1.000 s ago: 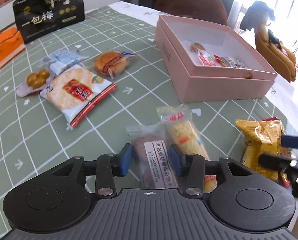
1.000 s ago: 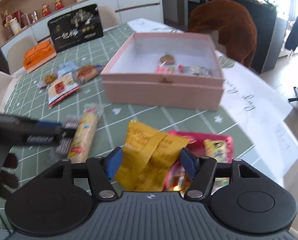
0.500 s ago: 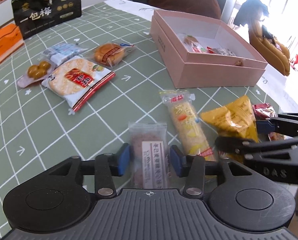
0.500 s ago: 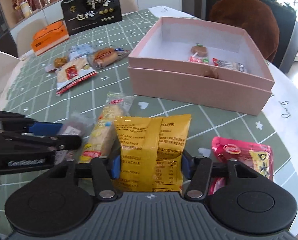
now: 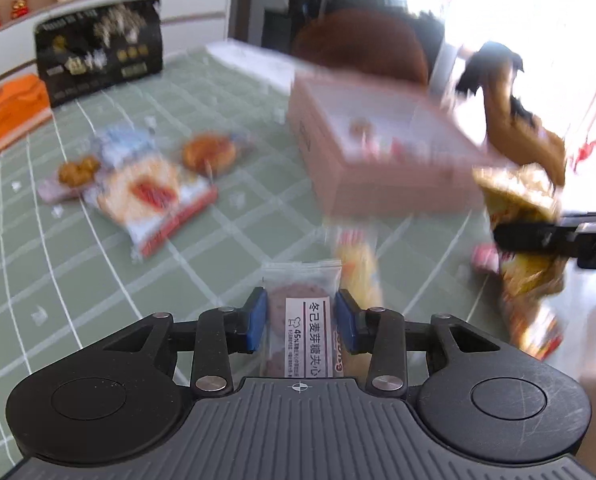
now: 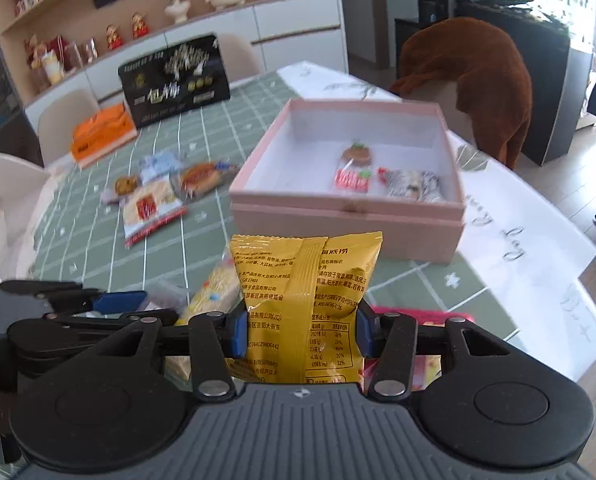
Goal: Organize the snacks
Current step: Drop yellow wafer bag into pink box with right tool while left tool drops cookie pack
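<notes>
My left gripper point(image 5: 301, 322) is shut on a clear-wrapped brown cookie packet point(image 5: 302, 320) and holds it above the green checked table. My right gripper point(image 6: 301, 330) is shut on a yellow snack bag point(image 6: 303, 300), lifted off the table in front of the open pink box point(image 6: 349, 216). The box holds a few small snacks point(image 6: 355, 166). The yellow bag point(image 5: 525, 232) and the right gripper's fingers point(image 5: 537, 236) also show at the right of the blurred left wrist view. A yellow corn bar point(image 6: 214, 296) lies on the table between the grippers.
A rice cracker pack point(image 6: 150, 208), a bun point(image 6: 200, 176) and other small snacks lie mid-table on the left. A black gift bag point(image 6: 176, 78) and an orange box point(image 6: 102, 134) stand at the far end. A red packet point(image 6: 417, 316) lies under the right gripper.
Both grippers have risen with their packets. The yellow bag has come up off the table toward the pink box. The left wrist view is now motion-blurred.
</notes>
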Demonstrator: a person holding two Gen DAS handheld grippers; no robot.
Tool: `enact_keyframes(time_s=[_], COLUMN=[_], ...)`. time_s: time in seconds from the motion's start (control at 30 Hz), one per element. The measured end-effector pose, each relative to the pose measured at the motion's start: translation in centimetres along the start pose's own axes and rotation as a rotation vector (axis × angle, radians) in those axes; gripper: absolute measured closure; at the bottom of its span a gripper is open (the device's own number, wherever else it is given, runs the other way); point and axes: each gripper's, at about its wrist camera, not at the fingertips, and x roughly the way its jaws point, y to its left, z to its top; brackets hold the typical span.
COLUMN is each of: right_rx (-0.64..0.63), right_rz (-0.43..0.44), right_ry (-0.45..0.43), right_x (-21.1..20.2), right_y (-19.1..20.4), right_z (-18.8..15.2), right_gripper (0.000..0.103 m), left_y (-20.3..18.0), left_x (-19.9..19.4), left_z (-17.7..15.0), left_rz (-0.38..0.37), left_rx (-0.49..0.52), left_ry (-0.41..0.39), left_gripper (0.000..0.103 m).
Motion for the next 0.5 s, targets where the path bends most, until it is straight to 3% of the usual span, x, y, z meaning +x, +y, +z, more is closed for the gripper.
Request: enact_keyframes(time_s=[0.1, 0.2, 0.27, 0.3, 0.37, 0.5], right_rx=[0.01, 0.014, 0.0, -0.002, 0.024, 0.063], right_rz=[0.003, -0.019, -0.056, -0.063, -0.072, -0.156], right_ry=[-0.055, -0.111, -0.148, -0.157, -0.154, -0.123], right_x=[-1.3, -1.7, -1.3, -0.8, 0.7, 2.1], right_y=[-0.5, -1.2, -1.6, -2.0, -3.1, -4.9], right_z=[1.8, 5.3, 7.9, 9.1, 11.3, 11.9], right_gripper=[0.054, 0.054, 0.052, 0.05, 0.039, 0.038], left_y=[0.2, -0.4, -0.6, -0.6, -0.3, 2.2], left_x=[-1.8, -1.6, 0.0, 1.2, 2.9, 2.5], left_z=[4.7, 10.6, 14.6, 16.3, 18.2, 17.2], left_rz=[-0.067, -0.163, -0.274, -0.316, -0.334, -0.293], left_rx=[-0.053, -0.091, -0.147, -0.166, -0.186, -0.166], left_ry=[-0.122, -0.187, -0.202, -0.173, -0.131, -0.168], left_gripper=[0.06, 0.06, 0.056, 0.055, 0.057, 0.057])
